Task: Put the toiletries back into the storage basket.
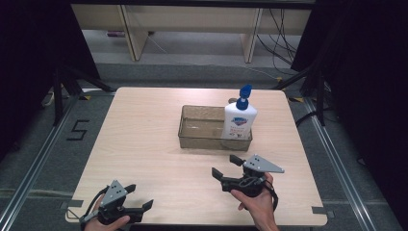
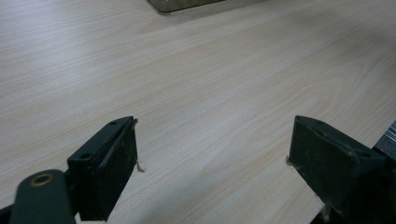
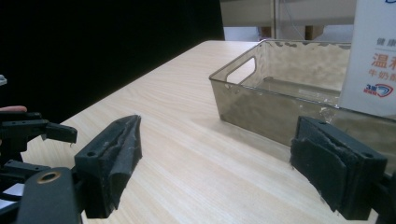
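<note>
A white pump bottle [image 1: 239, 120] with a blue pump head stands upright in the right end of a smoky translucent bin [image 1: 214, 142] at the table's middle. My right gripper [image 1: 225, 165] is open just in front of the bin, apart from it, with nothing between its jaws. In the right gripper view my right gripper [image 3: 215, 154] faces the bin's near wall [image 3: 252, 107], and the bottle [image 3: 373, 56] is at the right edge. My left gripper [image 1: 139, 196] is open and empty at the table's front left corner. In its own view, my left gripper [image 2: 212, 154] hovers over bare wood.
The light wooden table [image 1: 144, 144] ends close behind both hands. A corner of the bin [image 2: 182, 4] shows at the top of the left gripper view. On the grey floor at the left is a black "5" mark [image 1: 78, 130]. Black curtains hang on both sides.
</note>
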The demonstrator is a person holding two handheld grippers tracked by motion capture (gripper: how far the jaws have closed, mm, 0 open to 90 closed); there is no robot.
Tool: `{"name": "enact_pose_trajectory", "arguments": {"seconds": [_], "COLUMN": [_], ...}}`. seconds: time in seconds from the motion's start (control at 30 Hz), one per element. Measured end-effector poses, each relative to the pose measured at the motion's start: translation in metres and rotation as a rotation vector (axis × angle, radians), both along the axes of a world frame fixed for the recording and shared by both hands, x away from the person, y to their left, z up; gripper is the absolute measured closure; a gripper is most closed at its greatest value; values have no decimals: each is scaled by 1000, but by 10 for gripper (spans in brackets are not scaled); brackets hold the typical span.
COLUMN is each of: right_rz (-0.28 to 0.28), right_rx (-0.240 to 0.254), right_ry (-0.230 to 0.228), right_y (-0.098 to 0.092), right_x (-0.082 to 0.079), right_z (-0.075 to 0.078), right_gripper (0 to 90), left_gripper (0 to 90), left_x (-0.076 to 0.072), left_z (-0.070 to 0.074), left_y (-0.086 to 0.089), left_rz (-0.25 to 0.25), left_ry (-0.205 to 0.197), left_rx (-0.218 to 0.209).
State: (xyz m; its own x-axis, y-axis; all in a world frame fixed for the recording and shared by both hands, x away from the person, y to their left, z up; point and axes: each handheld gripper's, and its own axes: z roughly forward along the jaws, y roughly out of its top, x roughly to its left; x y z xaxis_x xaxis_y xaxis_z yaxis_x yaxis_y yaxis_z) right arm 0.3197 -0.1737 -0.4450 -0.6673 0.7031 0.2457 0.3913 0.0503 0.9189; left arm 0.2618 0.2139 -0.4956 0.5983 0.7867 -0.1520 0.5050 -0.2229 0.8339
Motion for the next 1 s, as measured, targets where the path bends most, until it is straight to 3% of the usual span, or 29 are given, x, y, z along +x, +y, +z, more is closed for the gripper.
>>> {"name": "enact_pose_trajectory", "arguments": {"seconds": [0.1, 0.13, 0.3, 0.37, 0.4, 0.77, 0.87, 0.9, 1.0], "right_rz": [-10, -1, 8, 9, 20, 31, 23, 28, 20], "right_rx": [7, -6, -4, -18, 0, -23, -11, -15, -20], "right_ry": [22, -7, 12, -3, 13, -13, 16, -6, -6], "right_y": [0, -1, -4, -6, -6, -10, -12, -13, -16], "right_x": [-4, -3, -7, -9, -10, -21, -26, -25, -29], "right_z": [-1, -2, -4, -4, -5, -11, -12, -12, -15], "right_gripper": [163, 162, 155, 154, 153, 154, 154, 154, 153], "left_gripper": [147, 147, 147, 148, 147, 147, 147, 148, 147], "left_x": [0, 0, 0, 0, 0, 0, 0, 0, -1], "left_z": [0, 0, 0, -1, 0, -1, -1, -1, 0], "left_y": [0, 0, 0, 0, 0, 0, -1, -1, -1], "left_rz": [1, 1, 3, 0, 3, 0, 0, 0, -2], "left_ry": [0, -2, 3, 1, 3, 1, 0, -1, 0], "left_rx": [-1, -5, 8, 2, 8, 3, -5, -6, 7]}}
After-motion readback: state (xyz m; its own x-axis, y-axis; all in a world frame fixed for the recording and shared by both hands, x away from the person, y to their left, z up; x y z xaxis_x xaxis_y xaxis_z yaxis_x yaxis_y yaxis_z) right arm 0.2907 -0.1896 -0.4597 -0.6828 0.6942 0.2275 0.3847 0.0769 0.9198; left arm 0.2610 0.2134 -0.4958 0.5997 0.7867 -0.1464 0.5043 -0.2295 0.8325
